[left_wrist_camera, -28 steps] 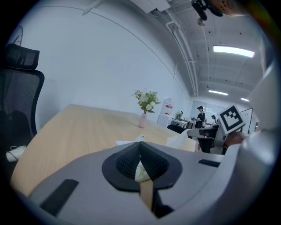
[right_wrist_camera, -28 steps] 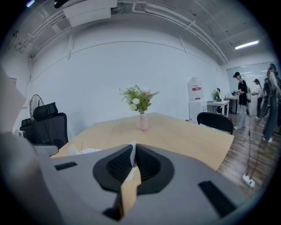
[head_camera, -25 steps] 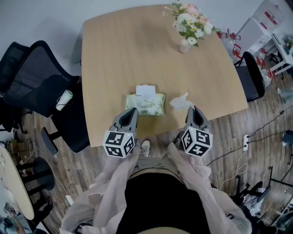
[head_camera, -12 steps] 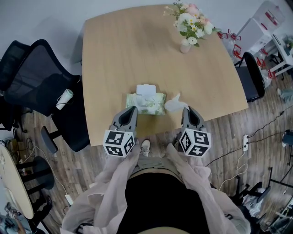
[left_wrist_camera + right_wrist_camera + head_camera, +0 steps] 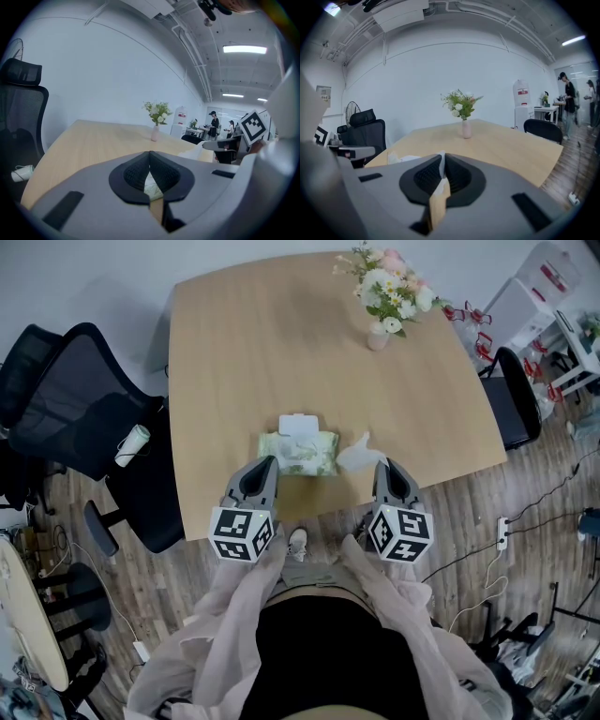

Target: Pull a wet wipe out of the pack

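**Wipe in the right jaws, pack by the left jaws**

Head view: The pack (image 5: 300,456) lies on the table (image 5: 281,343) with its lid flipped open. It sits just in front of the left gripper (image 5: 266,465), a little to the right of its jaws. The wet wipe (image 5: 359,452) is a white crumpled bit that sticks out in front of the tips of the right gripper (image 5: 382,467). It is just beside the pack and looks to be out of it. To do this step well, the right gripper should squeeze tight and pull the wipe slowly away from the pack. The left gripper should stay close so the pack does not slide or lift.

Left gripper view: The jaws are pressed together at the tips, with nothing between them. The green and white pack shows through the gap under the tips, just past them. It is not clear if the tips touch it.

Right gripper view: The jaws are squeezed together on a thin white strip of the wipe, right at the tips. The bare table shows below and past them.
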A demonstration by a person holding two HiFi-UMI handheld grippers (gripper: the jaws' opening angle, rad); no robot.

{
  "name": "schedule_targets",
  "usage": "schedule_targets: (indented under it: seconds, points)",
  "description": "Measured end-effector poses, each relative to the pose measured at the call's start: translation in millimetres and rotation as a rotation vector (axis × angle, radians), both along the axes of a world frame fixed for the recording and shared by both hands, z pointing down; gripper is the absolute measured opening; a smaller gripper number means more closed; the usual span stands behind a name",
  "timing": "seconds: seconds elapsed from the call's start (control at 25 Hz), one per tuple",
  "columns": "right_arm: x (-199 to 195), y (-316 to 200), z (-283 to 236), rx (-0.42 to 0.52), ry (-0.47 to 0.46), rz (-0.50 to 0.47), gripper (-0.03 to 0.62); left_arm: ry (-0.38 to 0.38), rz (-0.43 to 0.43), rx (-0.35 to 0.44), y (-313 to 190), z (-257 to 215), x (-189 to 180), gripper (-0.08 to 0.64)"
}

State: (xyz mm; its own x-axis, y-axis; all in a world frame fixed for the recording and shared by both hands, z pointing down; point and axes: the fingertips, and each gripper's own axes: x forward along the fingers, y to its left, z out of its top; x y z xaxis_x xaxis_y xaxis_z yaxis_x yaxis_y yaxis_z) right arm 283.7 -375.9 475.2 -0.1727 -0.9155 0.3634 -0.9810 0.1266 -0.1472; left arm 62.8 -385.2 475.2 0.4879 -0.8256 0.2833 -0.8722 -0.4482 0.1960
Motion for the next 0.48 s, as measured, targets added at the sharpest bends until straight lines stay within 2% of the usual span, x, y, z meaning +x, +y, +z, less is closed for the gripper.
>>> schedule_targets:
  seconds: [0.48]
  points:
    - [1.3,3.0,4.1,-0.012,-0.013,0.005,0.011,0.0,0.003,-0.013,2.8,3.2,2.1,0.011]
